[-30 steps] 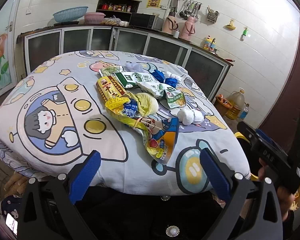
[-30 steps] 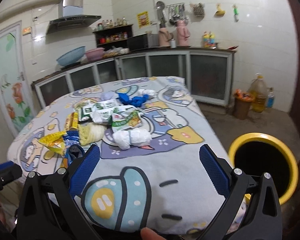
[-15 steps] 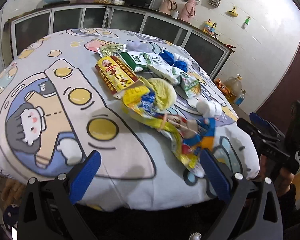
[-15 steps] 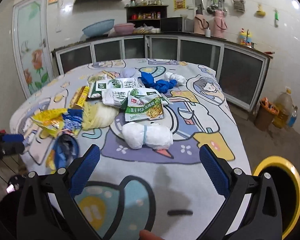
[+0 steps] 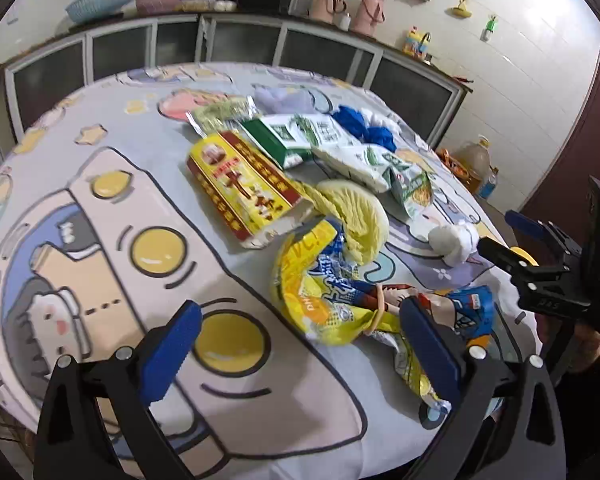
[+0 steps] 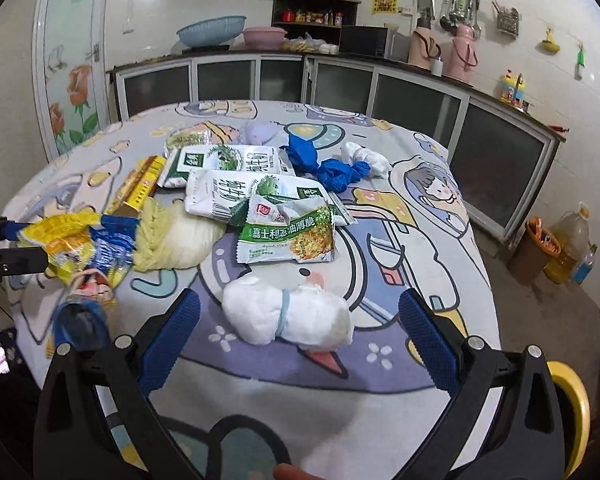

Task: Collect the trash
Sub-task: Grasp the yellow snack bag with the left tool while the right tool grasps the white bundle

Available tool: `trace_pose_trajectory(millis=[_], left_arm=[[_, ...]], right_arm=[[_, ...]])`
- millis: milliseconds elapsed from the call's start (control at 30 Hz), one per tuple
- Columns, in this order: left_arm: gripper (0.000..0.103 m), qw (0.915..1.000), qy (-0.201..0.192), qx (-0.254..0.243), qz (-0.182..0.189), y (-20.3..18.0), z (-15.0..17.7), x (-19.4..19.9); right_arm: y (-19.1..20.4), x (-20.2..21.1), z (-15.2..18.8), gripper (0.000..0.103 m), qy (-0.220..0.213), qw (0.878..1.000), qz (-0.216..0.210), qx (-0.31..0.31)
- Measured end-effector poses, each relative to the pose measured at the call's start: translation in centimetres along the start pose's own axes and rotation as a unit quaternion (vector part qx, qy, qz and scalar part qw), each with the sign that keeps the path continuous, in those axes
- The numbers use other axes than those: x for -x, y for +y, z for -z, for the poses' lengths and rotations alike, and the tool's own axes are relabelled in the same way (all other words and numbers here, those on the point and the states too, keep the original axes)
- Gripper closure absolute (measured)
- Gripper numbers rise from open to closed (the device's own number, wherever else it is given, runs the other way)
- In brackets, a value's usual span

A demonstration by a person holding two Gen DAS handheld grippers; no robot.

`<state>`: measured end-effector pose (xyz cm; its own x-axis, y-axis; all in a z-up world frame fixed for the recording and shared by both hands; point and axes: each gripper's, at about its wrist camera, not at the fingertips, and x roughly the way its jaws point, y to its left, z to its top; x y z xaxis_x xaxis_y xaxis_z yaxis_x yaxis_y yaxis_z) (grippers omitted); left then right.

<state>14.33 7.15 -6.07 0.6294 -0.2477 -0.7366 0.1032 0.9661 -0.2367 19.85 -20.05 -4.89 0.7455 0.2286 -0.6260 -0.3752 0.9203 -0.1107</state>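
Trash lies in a heap on the cartoon tablecloth (image 5: 100, 208). A crumpled yellow and blue snack bag (image 5: 332, 292) lies nearest my open left gripper (image 5: 300, 340), whose right finger overlaps it. A yellow and red box (image 5: 240, 184), a yellow wrapper (image 5: 356, 208) and green and white packets (image 5: 300, 136) lie beyond. My open right gripper (image 6: 300, 336) hovers just before a white tied bundle (image 6: 288, 316). Behind it lie a green snack packet (image 6: 288, 232), white packets (image 6: 228, 192) and blue gloves (image 6: 324, 164). The right gripper also shows in the left wrist view (image 5: 516, 240).
A yellow-rimmed bin (image 6: 568, 400) stands on the floor right of the table. An orange bin (image 6: 536, 248) and an oil bottle (image 6: 572, 244) stand by the cabinets (image 6: 420, 96). Counters run along the back wall.
Both grippers have moved forward and lower over the table. The left now reaches the yellow snack bag; the right now frames the white bundle. Both stay open.
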Motion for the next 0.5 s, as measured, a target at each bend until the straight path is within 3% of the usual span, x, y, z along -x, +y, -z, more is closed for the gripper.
trace_pose_trajectory(millis=[167, 300, 500], left_arm=[[0.007, 0.9994, 0.016, 0.011, 0.029, 0.0, -0.7, -2.2], [0.007, 0.9981, 0.033, 0.022, 0.046, 0.1, -1.2, -4.0], [0.008, 0.9973, 0.04, 0.033, 0.052, 0.2, -1.4, -5.3]], right_arm=[[0.0, -1.8, -0.4, 0.007, 0.023, 1.0, -0.015, 0.002], [-0.1, -3.1, -0.5, 0.007, 0.037, 0.999, -0.002, 0.013], [-0.8, -4.6, -0.7, 0.007, 0.068, 0.997, -0.027, -0.007]])
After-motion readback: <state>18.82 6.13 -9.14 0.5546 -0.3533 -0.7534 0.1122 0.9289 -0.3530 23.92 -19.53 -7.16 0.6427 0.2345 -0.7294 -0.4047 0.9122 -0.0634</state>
